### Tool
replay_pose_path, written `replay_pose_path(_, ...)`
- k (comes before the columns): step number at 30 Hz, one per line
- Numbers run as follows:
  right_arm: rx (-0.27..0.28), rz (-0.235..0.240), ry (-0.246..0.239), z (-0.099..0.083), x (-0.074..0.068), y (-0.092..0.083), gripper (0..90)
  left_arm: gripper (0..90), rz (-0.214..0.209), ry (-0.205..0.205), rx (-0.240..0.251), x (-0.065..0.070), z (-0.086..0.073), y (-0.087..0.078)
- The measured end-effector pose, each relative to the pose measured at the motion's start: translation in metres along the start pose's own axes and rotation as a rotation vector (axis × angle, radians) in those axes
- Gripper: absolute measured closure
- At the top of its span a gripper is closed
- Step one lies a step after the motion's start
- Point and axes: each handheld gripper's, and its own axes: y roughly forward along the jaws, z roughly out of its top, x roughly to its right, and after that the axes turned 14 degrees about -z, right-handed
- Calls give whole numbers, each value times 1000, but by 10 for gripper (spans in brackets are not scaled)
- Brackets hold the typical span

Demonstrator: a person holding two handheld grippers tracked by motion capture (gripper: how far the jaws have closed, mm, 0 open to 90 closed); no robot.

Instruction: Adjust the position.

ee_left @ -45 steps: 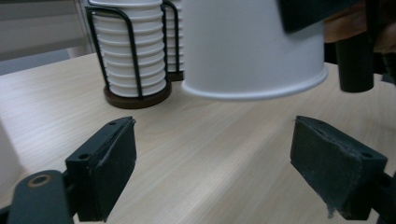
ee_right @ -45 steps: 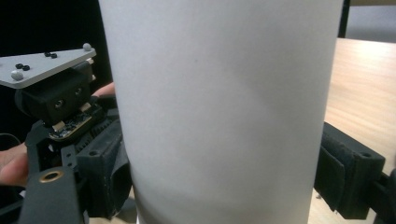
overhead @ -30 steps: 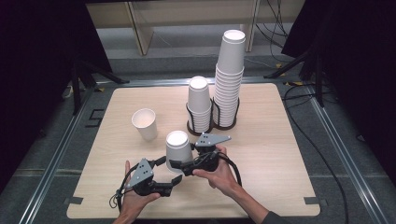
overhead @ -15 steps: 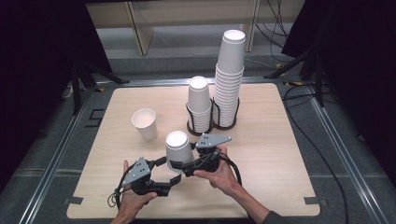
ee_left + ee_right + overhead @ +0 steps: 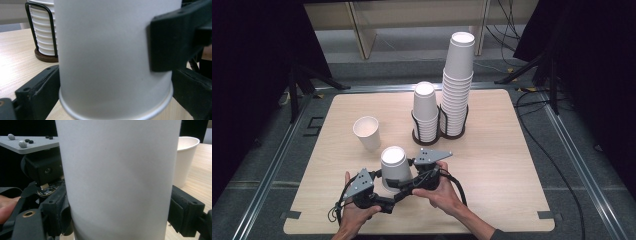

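An upside-down white paper cup (image 5: 393, 167) stands on the near part of the light wooden counter (image 5: 492, 165). The left gripper (image 5: 379, 192) has just been spreading its jaws, which now flank the cup without pinching it. The right gripper (image 5: 412, 182) meets the cup from the right, its jaws pressed against the sides.

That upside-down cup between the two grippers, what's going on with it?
A person holds a gripper in each hand around an upside-down white paper cup near the table's front edge. The right gripper has its jaws against the cup's sides. The left gripper has just been opening, with the cup between its jaws, so it seems to be letting go. An upright cup stands apart, and two cup stacks sit in a wire holder behind.
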Motion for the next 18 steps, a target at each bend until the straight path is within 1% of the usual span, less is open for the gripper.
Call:
replay_pose_path(1, 2, 0, -2, 0, -1, 1, 187, 11, -1, 0, 0, 0, 0, 0)
replay_pose_path(2, 10, 11, 2, -1, -1, 2, 187, 13, 1, -2, 1, 0, 0, 0)
replay_pose_path(3, 8, 4, 3, 0, -2, 1, 186, 14, 0, -4, 5, 0, 0, 0)
replay_pose_path(5, 8, 3, 3, -1, -1, 2, 186, 20, 5, 8, -1, 1, 0, -1)
replay_pose_path(6, 17, 0, -2, -1, 0, 2, 184, 22, 9, 11, 1, 1, 1, 0)
replay_pose_path(7, 11, 17, 12, -1, 0, 2, 180, 29, 7, 16, -4, 1, 1, 0)
replay_pose_path(8, 11, 19, 9, -1, 0, 3, 176, 38, 4, 17, -6, 1, 1, 0)
replay_pose_path(10, 5, 16, 10, -1, 0, 2, 165, 56, 3, 23, -13, 1, 1, -1)
replay_pose_path(12, 4, 9, -1, -1, 1, 3, 152, 77, 5, 29, -18, 1, 1, -1)
replay_pose_path(13, -11, 9, 10, 0, 0, 2, 146, 87, 1, 34, -18, 1, 1, -1)
replay_pose_path(14, -23, 2, 13, 0, -1, 1, 142, 95, -8, 43, 6, 0, 0, 1)
replay_pose_path(15, -7, 1, 1, 1, 0, 2, 138, 102, -1, 41, -20, 1, 2, -1)
replay_pose_path(16, -2, -14, -20, 2, 0, 1, 136, 106, -4, 54, -21, 1, 2, -2)
replay_pose_path(17, -12, 2, -6, 4, -1, 0, 135, 109, -7, 58, -20, 1, 3, -2)
replay_pose_path(18, -24, 4, -7, 5, -2, -1, 135, 112, -16, 59, -7, 1, 2, -1)
